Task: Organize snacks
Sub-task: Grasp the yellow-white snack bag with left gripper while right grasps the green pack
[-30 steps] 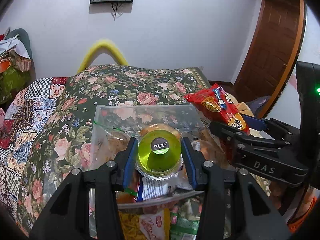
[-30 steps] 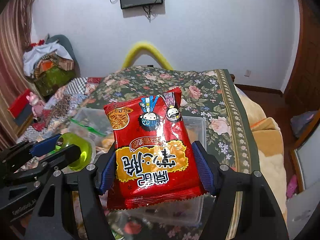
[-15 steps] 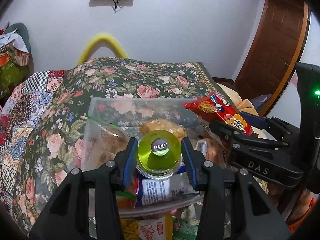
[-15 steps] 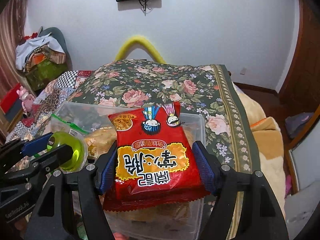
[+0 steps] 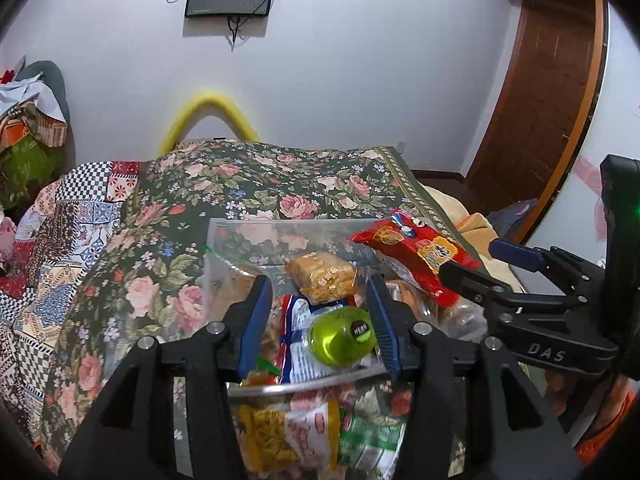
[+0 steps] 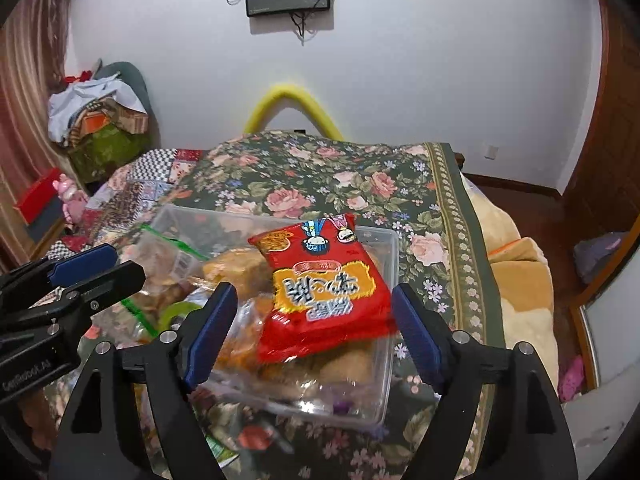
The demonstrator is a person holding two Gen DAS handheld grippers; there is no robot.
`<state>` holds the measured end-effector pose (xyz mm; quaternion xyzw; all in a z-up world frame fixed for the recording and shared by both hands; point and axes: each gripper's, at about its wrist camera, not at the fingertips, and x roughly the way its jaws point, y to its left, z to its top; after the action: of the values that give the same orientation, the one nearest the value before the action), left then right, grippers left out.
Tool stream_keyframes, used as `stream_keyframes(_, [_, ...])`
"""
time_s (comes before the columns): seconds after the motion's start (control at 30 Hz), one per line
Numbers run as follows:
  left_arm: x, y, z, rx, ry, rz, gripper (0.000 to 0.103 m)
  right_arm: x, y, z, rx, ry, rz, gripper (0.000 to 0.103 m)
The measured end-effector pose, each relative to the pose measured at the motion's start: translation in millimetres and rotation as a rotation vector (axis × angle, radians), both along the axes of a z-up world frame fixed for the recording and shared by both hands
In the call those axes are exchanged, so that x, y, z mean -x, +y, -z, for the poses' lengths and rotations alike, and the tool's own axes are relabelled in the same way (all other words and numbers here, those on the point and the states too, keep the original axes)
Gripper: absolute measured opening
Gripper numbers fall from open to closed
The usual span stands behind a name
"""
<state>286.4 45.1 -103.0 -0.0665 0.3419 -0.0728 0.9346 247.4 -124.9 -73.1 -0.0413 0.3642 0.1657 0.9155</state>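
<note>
Both grippers' jaws had just spread, dropping the green jelly cup (image 5: 340,336) and red noodle-snack packet (image 6: 324,284) into the clear bin (image 6: 390,320) for storage.

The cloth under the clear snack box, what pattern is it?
The cloth has pink roses and small flowers on dark green; the right wrist view shows it best.

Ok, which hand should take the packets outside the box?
Left, probably. Left gripper and right gripper have just been opening, the cup and red packet lying free between their jaws; the loose packets lie just below the left one.
</note>
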Motion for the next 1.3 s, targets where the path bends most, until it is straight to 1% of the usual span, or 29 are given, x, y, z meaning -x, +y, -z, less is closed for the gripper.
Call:
stream_keyframes(0.07, [9.8, 3.2, -3.5, -0.005, -0.007, -0.003, 0.064, 8.9, -1.4, -4.6, -0.012, -0.007, -0.009, 0.077])
stream_keyframes(0.13, [21.9, 7.3, -6.0, -0.015, -0.017, -0.003, 0.066, 17.8, -2.9, -6.6, -0.027, -0.001, -0.023, 0.077])
stream_keyframes(0.23, [37.1, 11.5, -4.6, -0.041, -0.004, 0.009, 0.067, 31.5, -3.6, -2.0, -0.052, 0.033, -0.049, 0.077])
stream_keyframes(0.37, [56.8, 17.2, 4.6, -0.078, 0.017, 0.01, 0.071, 51.8, -1.1, 8.7, -0.043, 0.055, -0.071, 0.077])
stream_keyframes(0.57, [78.6, 29.0, 31.6, -0.099, 0.093, 0.014, 0.072, 73.5, 7.2, 30.2, -0.055, 0.122, -0.112, 0.077])
stream_keyframes(0.67, [86.2, 34.4, 41.9, -0.082, 0.127, 0.014, 0.072, 78.0, 15.2, 45.6, -0.066, 0.185, -0.145, 0.077])
stream_keyframes(0.77, [90.2, 39.9, 52.2, -0.06, 0.157, 0.013, 0.072, 79.8, 27.9, 64.2, -0.037, 0.226, -0.166, 0.077])
stream_keyframes(0.9, [90.9, 43.1, 67.0, -0.054, 0.195, 0.017, 0.072, 74.6, 42.9, 85.8, -0.014, 0.282, -0.197, 0.076])
stream_keyframes(1.07, [85.4, 43.1, 82.1, -0.043, 0.233, 0.025, 0.072, 63.6, 54.7, 97.4, 0.001, 0.307, -0.222, 0.076])
stream_keyframes(1.17, [79.9, 40.1, 88.9, -0.03, 0.247, 0.035, 0.072, 61.7, 62.8, 102.3, 0.032, 0.296, -0.252, 0.071])
stream_keyframes(1.2, [78.2, 38.9, 89.8, -0.029, 0.248, 0.038, 0.072, 61.6, 65.7, 103.8, 0.049, 0.284, -0.263, 0.066])
stream_keyframes(1.23, [76.2, 37.1, 90.8, -0.029, 0.248, 0.042, 0.072, 62.7, 67.1, 104.6, 0.062, 0.274, -0.27, 0.058])
stream_keyframes(1.27, [74.5, 36.1, 91.2, -0.029, 0.248, 0.045, 0.072, 62.5, 68.5, 105.2, 0.073, 0.263, -0.275, 0.055])
stream_keyframes(1.3, [72.1, 33.9, 92.0, -0.027, 0.249, 0.047, 0.072, 62.4, 68.8, 105.4, 0.084, 0.256, -0.28, 0.047])
